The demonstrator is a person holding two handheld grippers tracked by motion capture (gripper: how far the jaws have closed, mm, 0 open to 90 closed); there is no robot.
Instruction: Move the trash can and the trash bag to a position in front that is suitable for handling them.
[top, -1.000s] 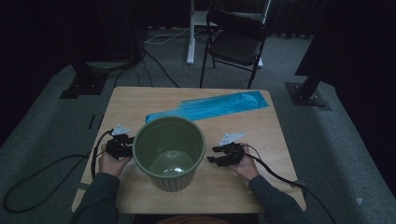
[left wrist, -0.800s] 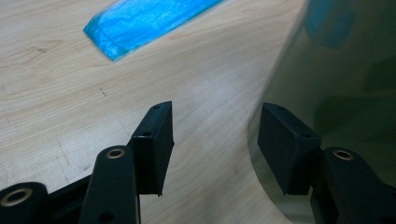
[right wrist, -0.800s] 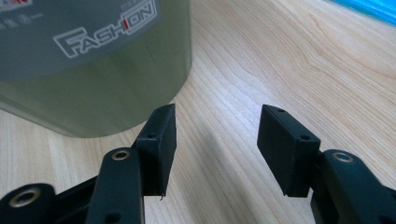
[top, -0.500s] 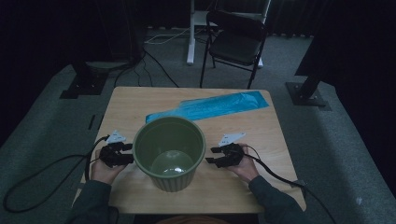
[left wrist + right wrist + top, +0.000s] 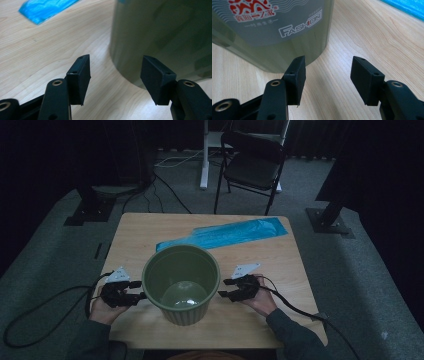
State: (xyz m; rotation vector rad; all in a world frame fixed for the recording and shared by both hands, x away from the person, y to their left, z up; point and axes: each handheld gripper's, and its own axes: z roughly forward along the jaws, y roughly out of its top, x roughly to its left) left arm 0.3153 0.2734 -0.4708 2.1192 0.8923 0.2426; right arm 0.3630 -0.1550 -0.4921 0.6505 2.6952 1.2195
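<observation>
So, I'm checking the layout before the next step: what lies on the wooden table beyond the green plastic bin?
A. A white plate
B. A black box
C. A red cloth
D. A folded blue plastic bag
D: in the high view a flat, folded blue plastic bag lies on the wooden table just past the green plastic bin.

Bucket (image 5: 181, 282): olive green, paler inside at the bottom; its label (image 5: 272, 15) was grey with red wave-pattern characters and white "FASHION" lettering. Plastic bag (image 5: 225, 234): bright blue, plain. Table (image 5: 145, 227): light wood with fine grain lines. Left claw (image 5: 140, 296) and right claw (image 5: 223, 288): matte black, with brass-coloured rivets, each topped by a grey plate. Chair (image 5: 252, 167): black. Floor (image 5: 55, 245): grey carpet.
</observation>
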